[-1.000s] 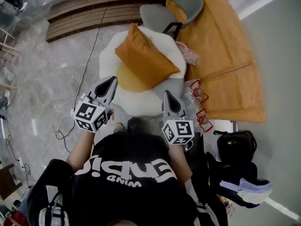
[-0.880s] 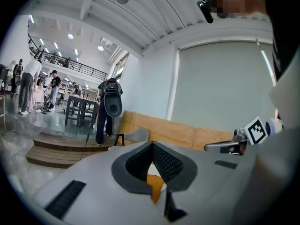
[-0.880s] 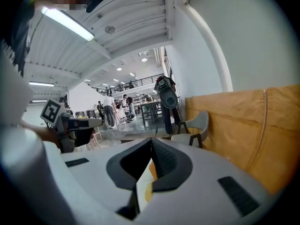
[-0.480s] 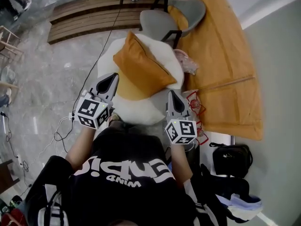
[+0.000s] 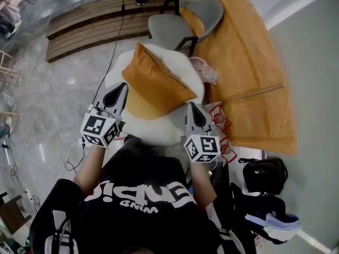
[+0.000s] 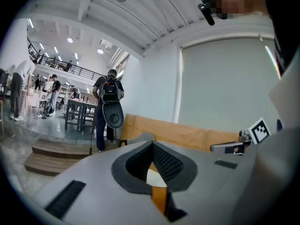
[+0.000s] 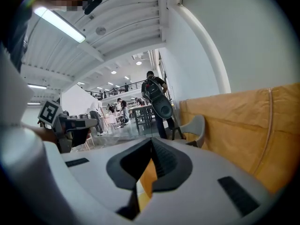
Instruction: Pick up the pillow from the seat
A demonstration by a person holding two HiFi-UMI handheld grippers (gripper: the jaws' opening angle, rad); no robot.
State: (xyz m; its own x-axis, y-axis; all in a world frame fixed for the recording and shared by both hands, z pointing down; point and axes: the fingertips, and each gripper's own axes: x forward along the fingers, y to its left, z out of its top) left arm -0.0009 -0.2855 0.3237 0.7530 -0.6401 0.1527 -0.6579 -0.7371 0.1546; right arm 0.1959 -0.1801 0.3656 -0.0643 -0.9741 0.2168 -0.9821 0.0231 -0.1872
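Note:
An orange pillow leans on a round white seat with an orange seat pad under it, in the middle of the head view. My left gripper is shut and empty at the seat's left edge, just left of the pillow's lower corner. My right gripper is shut and empty at the seat's right edge, below the pillow's right corner. Neither touches the pillow. Through the shut jaws of the left gripper a sliver of orange and white shows; the right gripper view shows a sliver of orange.
A grey chair stands behind the seat. An orange bench runs along the right wall. Wooden steps lie at the far left, a cable crosses the floor. A black bag sits at the right. People stand far off.
Both grippers have moved forward toward the seat and now flank the pillow's near end. Their jaws stayed shut.

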